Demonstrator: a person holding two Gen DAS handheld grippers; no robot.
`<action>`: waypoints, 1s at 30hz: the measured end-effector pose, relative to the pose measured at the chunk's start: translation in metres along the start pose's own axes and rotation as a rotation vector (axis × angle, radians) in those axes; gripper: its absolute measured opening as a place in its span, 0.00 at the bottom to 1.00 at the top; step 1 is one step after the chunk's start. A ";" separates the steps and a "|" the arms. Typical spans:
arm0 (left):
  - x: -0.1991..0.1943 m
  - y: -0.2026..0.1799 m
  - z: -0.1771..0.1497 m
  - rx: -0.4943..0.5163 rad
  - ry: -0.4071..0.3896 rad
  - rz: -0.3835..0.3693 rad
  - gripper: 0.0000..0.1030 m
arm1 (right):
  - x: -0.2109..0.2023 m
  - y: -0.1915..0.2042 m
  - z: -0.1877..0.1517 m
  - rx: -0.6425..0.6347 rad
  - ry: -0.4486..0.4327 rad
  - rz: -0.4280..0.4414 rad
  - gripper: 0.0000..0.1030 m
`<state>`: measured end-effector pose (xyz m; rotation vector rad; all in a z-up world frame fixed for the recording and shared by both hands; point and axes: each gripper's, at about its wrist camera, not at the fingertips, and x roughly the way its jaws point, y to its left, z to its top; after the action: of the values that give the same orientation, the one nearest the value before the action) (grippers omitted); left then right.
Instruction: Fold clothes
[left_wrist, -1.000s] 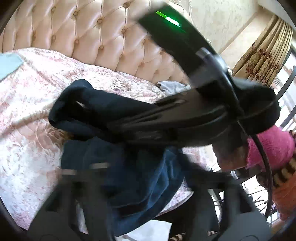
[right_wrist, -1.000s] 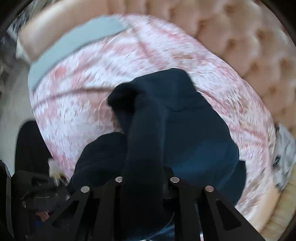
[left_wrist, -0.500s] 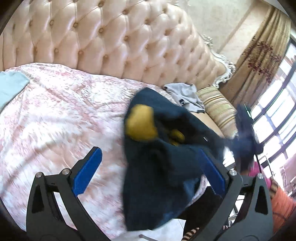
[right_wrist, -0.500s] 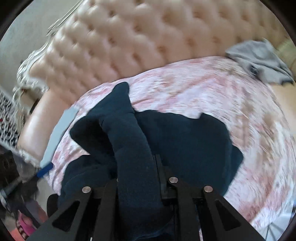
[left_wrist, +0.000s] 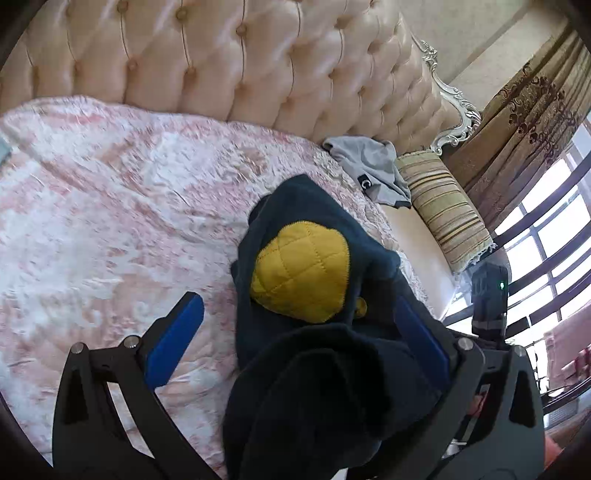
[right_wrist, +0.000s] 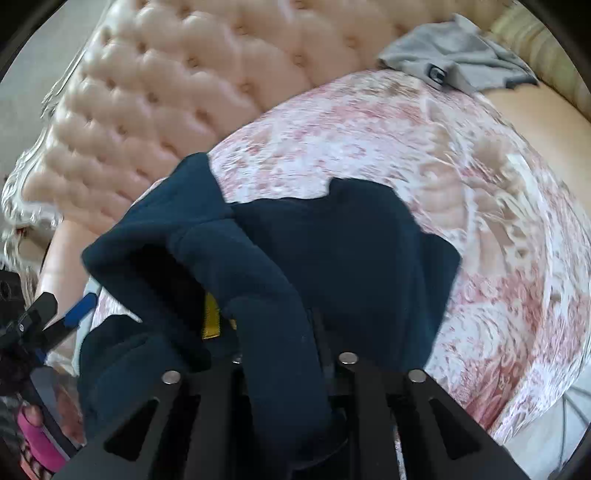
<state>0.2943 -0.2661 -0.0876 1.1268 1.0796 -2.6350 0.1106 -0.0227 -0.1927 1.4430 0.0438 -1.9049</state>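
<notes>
A navy garment (left_wrist: 317, 387) with a yellow quilted patch (left_wrist: 303, 273) hangs bunched over the pink patterned bedspread (left_wrist: 110, 221). My left gripper (left_wrist: 295, 332) is open; its blue pads (left_wrist: 173, 339) stand wide apart, and the cloth drapes between them against the right-hand one. In the right wrist view my right gripper (right_wrist: 280, 354) is shut on a thick fold of the navy garment (right_wrist: 343, 258), which spreads out onto the bedspread (right_wrist: 498, 221) ahead. The left gripper (right_wrist: 48, 321) shows at that view's left edge.
A tufted cream headboard (left_wrist: 240, 66) runs along the back. A crumpled grey garment (left_wrist: 373, 173) lies by a striped bolster (left_wrist: 443, 210) at the bed's right end. Curtains (left_wrist: 528, 103) and a barred window (left_wrist: 554, 240) are beyond. A person's pink sleeve (right_wrist: 37, 439) is at the lower left.
The right gripper has swung the navy garment across the bed, still holding it. The cloth now hangs closer to the left gripper, yellow patch facing it. Left gripper stays open.
</notes>
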 end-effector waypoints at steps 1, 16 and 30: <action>0.003 0.001 -0.001 -0.012 0.008 -0.001 1.00 | 0.000 0.001 -0.001 -0.007 0.002 -0.014 0.39; -0.017 0.004 -0.010 -0.025 -0.014 0.049 0.99 | 0.001 0.184 -0.037 -1.202 -0.313 -0.619 0.60; -0.058 0.051 -0.009 -0.123 -0.093 0.038 1.00 | 0.011 0.211 -0.065 -1.651 -0.379 -0.716 0.76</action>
<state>0.3582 -0.3098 -0.0832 0.9805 1.1717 -2.5255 0.2817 -0.1545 -0.1440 -0.1227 1.6558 -1.6292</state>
